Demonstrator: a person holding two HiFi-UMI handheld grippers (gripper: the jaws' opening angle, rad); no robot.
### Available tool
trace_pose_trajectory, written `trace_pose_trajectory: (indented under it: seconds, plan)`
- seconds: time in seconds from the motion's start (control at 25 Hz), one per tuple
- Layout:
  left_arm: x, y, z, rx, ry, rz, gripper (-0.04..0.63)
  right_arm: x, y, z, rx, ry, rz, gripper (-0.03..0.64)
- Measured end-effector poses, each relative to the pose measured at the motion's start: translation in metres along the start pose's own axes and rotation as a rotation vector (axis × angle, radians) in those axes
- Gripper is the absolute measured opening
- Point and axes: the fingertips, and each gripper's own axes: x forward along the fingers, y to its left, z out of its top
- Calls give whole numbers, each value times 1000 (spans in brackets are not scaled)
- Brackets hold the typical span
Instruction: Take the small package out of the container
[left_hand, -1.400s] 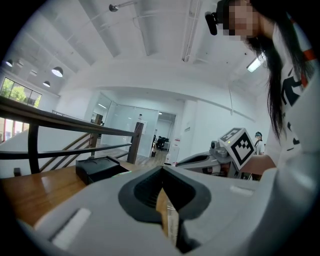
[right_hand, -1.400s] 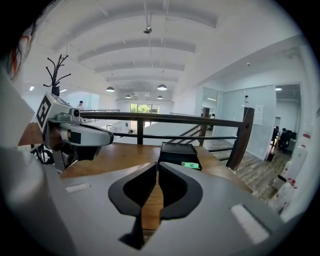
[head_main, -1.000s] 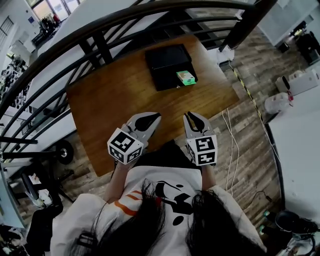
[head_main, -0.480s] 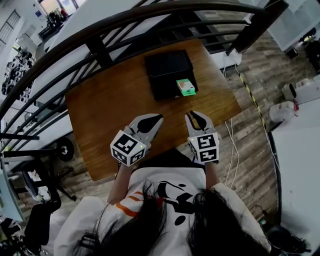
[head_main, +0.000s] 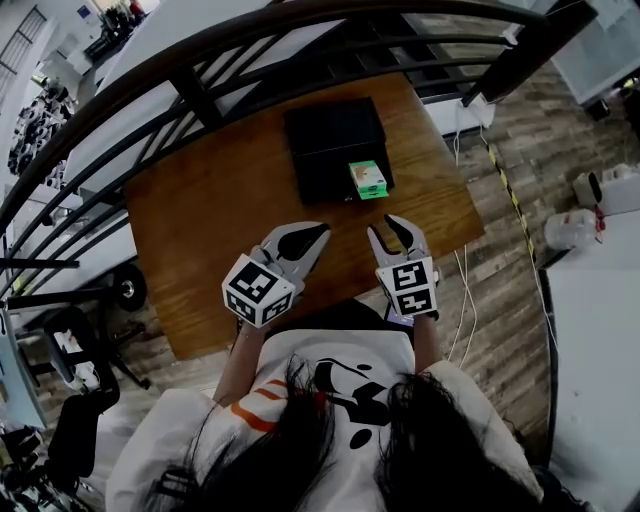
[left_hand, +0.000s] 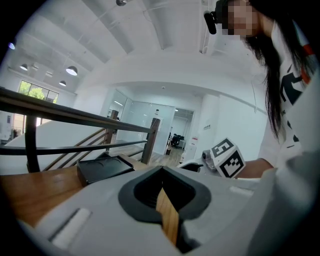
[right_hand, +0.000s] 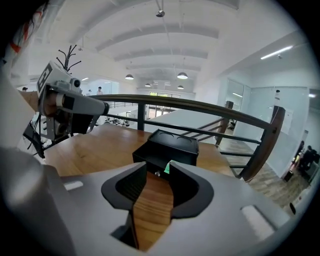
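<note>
A black container (head_main: 335, 140) stands at the far side of the wooden table (head_main: 210, 210). A small green-and-white package (head_main: 368, 179) lies in its open front right corner. Both grippers hover over the table's near edge, well short of the container. My left gripper (head_main: 320, 231) is shut with nothing in it, its tips meeting. My right gripper (head_main: 388, 225) is open and empty, pointing at the package. In the right gripper view the container (right_hand: 170, 144) and a sliver of the green package (right_hand: 166, 169) show just beyond the open tips (right_hand: 158, 167). The left gripper view has the container (left_hand: 102, 169) at left.
A dark metal railing (head_main: 200, 60) curves behind the table's far edge. White cables (head_main: 462, 290) trail over the wood floor at right. A wheeled chair base (head_main: 120, 290) stands at the left of the table. White jugs (head_main: 575, 225) sit far right.
Both grippers stay over the table's near edge with little movement. The head view has shifted slightly, so the table sits a bit lower and more to the left.
</note>
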Motion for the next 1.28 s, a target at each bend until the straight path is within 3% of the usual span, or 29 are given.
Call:
trace_pose_trajectory:
  seconds: [0.6, 0.84, 1.16, 1.24, 1.28]
  plan:
    - [21, 19, -1, -19, 15, 45, 0, 84, -32, -31, -468, 162, 85, 297]
    - [17, 29, -1, -25, 16, 82, 0, 122, -43, -43, -547, 246, 108, 325]
    - [9, 36, -5, -29, 32, 115, 0, 149, -45, -57, -563, 324, 152, 330]
    - [6, 37, -6, -28, 37, 124, 0, 150, -49, -54, -569, 318, 123, 301]
    - [4, 38, -6, -29, 38, 128, 0, 150, -50, -51, -573, 315, 110, 245]
